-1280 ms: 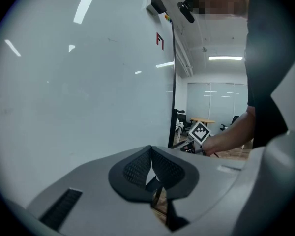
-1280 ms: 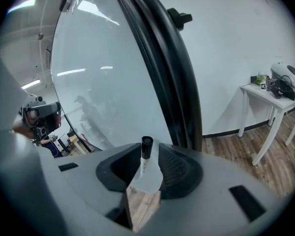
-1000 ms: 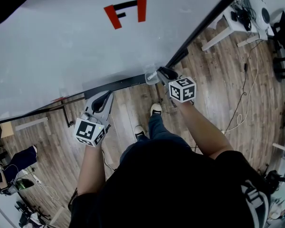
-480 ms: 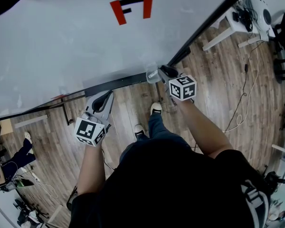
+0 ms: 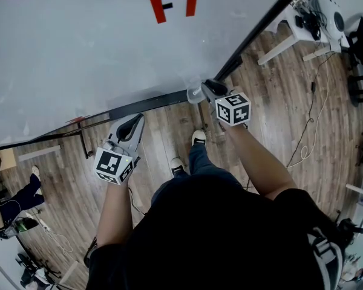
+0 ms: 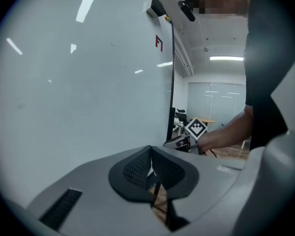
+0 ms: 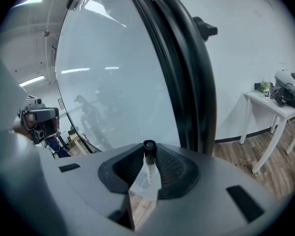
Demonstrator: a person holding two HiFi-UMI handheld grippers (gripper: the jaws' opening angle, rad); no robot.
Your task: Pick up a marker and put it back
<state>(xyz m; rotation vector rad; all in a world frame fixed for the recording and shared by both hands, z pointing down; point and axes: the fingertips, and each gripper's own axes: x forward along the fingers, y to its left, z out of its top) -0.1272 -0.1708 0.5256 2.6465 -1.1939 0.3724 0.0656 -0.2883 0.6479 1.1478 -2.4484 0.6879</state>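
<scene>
A white marker (image 7: 149,167) with a black cap stands up between the pads of my right gripper (image 7: 149,154). The jaws are closing and the pads touch its cap on both sides. In the head view, my right gripper (image 5: 206,88) reaches to a clear holder (image 5: 195,95) on the lower ledge of the whiteboard (image 5: 78,53), near its right corner; the marker itself is hidden there. My left gripper (image 5: 133,121) hangs below the ledge, farther left, shut with nothing in it (image 6: 150,156). The right gripper's marker cube (image 6: 196,128) shows in the left gripper view.
The whiteboard's thick black frame (image 7: 187,68) rises right behind the marker. A red and black mark (image 5: 174,3) sits high on the board. A white side table (image 5: 296,29) with devices stands at the right, cables trail over the wooden floor (image 5: 314,119), and another person (image 5: 21,198) is at the far left.
My right gripper has edged up toward the ledge and the clear holder. The left gripper has barely moved. The person at the far left has shifted position.
</scene>
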